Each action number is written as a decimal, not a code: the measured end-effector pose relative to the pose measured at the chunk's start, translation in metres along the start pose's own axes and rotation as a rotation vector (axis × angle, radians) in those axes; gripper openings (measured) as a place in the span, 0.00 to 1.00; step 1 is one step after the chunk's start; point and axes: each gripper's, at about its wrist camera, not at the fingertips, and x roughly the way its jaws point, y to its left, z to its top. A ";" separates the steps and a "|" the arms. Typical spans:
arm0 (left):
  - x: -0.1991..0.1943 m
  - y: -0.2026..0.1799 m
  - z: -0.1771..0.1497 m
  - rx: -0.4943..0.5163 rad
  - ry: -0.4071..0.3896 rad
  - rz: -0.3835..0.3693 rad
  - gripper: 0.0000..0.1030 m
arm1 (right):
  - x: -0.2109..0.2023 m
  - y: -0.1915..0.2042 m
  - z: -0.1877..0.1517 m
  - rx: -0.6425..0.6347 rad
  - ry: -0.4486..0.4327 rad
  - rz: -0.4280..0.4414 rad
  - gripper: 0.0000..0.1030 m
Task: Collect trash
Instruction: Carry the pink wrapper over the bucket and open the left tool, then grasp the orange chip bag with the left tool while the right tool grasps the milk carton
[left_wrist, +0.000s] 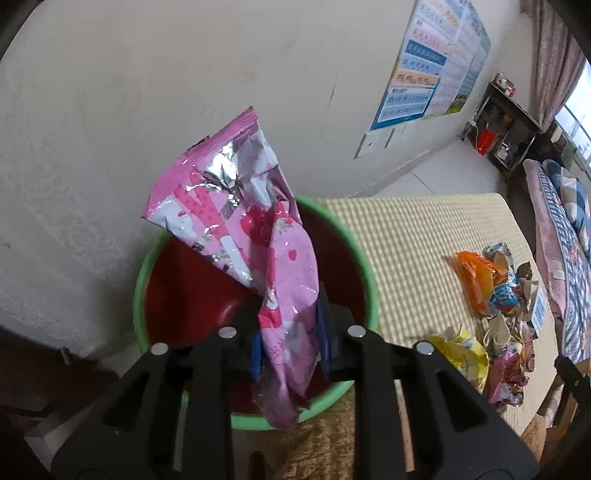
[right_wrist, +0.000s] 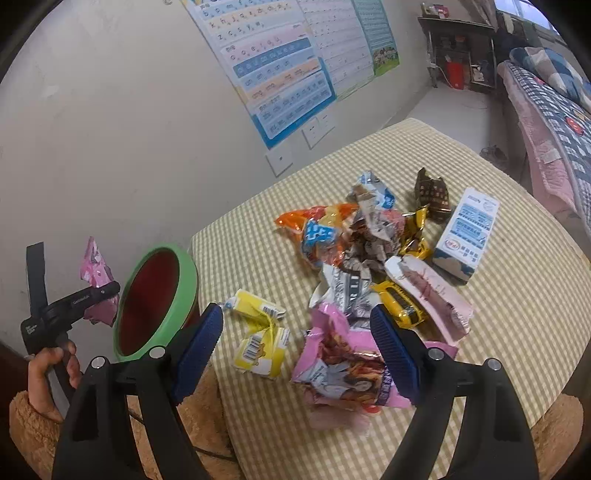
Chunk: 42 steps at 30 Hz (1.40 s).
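Left gripper (left_wrist: 290, 343) clamped on pink wrapper (left_wrist: 258, 236), long axis upright, directly over bin (left_wrist: 369, 273) — right gripper (right_wrist: 295, 347) wide open, empty, above tabletop trash (right_wrist: 354, 240).

Pink crinkled wrapper (left_wrist: 266, 258) clamped upright in left tongs (left_wrist: 290, 347) over green-rimmed red bin (left_wrist: 369, 280); wrapper pile (right_wrist: 369, 258) ahead of open right tongs (right_wrist: 295, 350).
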 end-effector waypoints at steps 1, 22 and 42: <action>0.000 0.000 -0.001 -0.006 -0.006 0.002 0.27 | 0.001 0.003 0.000 -0.005 0.002 0.000 0.77; -0.061 -0.084 -0.011 0.127 -0.300 -0.117 0.51 | -0.007 0.008 -0.003 -0.013 -0.006 0.011 0.77; -0.040 -0.202 -0.072 0.318 -0.128 -0.222 0.73 | -0.031 -0.114 0.004 0.194 -0.052 -0.161 0.77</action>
